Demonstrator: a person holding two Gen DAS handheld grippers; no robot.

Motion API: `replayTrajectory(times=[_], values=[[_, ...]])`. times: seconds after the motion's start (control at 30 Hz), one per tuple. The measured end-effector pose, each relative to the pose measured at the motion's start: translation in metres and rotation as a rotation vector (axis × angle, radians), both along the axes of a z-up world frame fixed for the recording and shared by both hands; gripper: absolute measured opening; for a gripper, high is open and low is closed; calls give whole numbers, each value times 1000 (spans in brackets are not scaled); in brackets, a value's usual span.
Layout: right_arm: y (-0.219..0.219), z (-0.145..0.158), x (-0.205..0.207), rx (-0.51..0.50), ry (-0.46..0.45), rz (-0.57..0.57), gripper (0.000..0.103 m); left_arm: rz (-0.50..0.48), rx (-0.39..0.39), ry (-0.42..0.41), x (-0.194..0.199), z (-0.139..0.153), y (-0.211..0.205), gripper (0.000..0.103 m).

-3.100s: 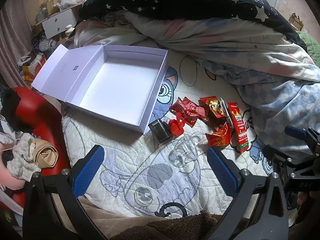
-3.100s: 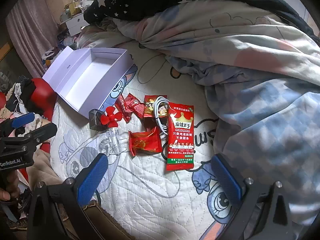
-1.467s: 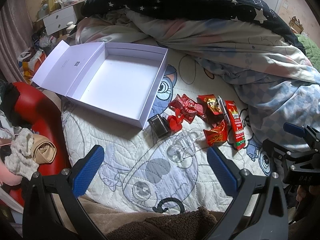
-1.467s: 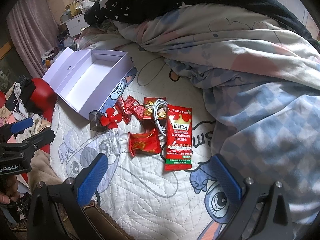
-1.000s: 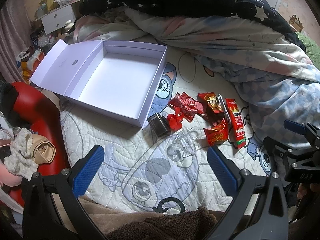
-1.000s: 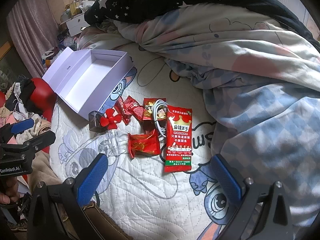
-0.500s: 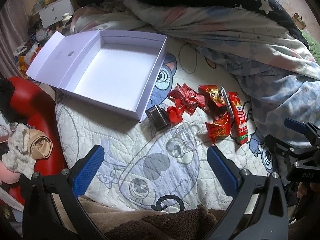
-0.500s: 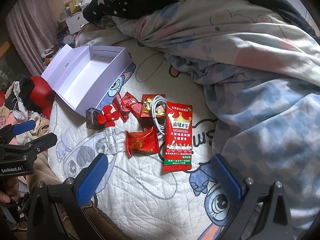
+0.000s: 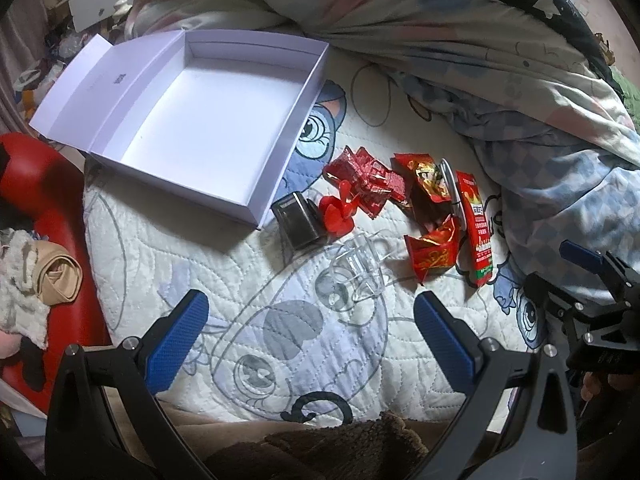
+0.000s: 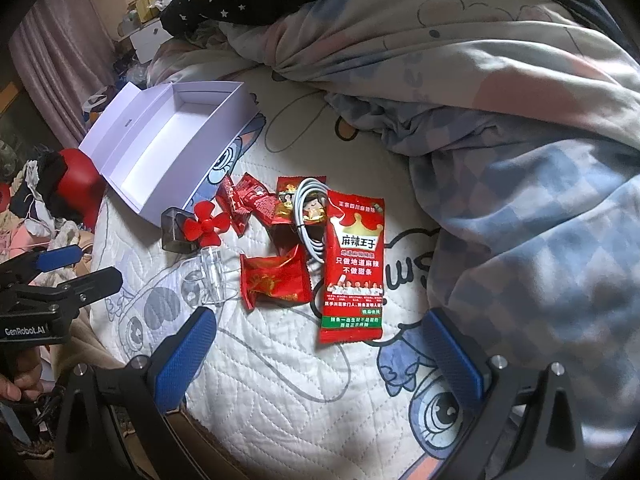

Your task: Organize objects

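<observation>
An open, empty white box (image 9: 208, 120) with its lid folded back lies on the bed; it also shows in the right wrist view (image 10: 168, 140). Beside it lie a small red fan (image 9: 338, 212) on a clear handle (image 9: 356, 272), a dark cube (image 9: 296, 220), several red snack packets (image 10: 274, 280), a long red packet (image 10: 352, 260) and a coiled white cable (image 10: 308, 216). My left gripper (image 9: 308, 340) is open and empty, hovering in front of the clear handle. My right gripper (image 10: 320, 356) is open and empty, just in front of the long packet.
The white quilted sheet (image 9: 240, 280) has cartoon prints. Rumpled duvets (image 10: 500, 120) are piled behind and to the right. A red object (image 9: 36, 184) and clothes (image 9: 36, 280) lie off the bed's left edge. A white drawer unit (image 9: 100, 4) stands far back.
Both grippers have moved a little forward and down toward the objects. Nothing on the bed has moved, and both grippers stay open.
</observation>
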State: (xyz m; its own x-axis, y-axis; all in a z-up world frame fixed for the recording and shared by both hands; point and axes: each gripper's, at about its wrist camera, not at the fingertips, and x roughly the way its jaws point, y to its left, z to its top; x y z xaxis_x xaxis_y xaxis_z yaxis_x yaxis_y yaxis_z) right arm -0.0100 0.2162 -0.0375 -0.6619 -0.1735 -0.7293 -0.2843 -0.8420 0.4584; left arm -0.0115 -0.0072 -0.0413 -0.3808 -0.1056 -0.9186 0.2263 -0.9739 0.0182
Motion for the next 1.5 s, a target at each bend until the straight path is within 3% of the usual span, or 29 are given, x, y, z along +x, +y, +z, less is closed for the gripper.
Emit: replayTrajectory(times=[0.4,0.8,1.07,1.37,1.47,1.5], values=[[2,-26,-14,16,-7,19,102,18,50,-8,-12,-23,3,103],[14,-59,-30,43,-56,-1,86,8,30,-21,-32,-50,9,103],[18,-75,-41,45,-81,-18,83,11,26,-42,-49,-62,-2,98],[14,-85,-53,73,-120,-27,78,30,65,-59,-56,-81,-5,85],[13,-88,-57,67,-135,-30,76,38,56,-73,-58,-88,-7,70],[13,-88,-56,63,-131,-36,67,42,54,-74,-59,-89,-8,62]])
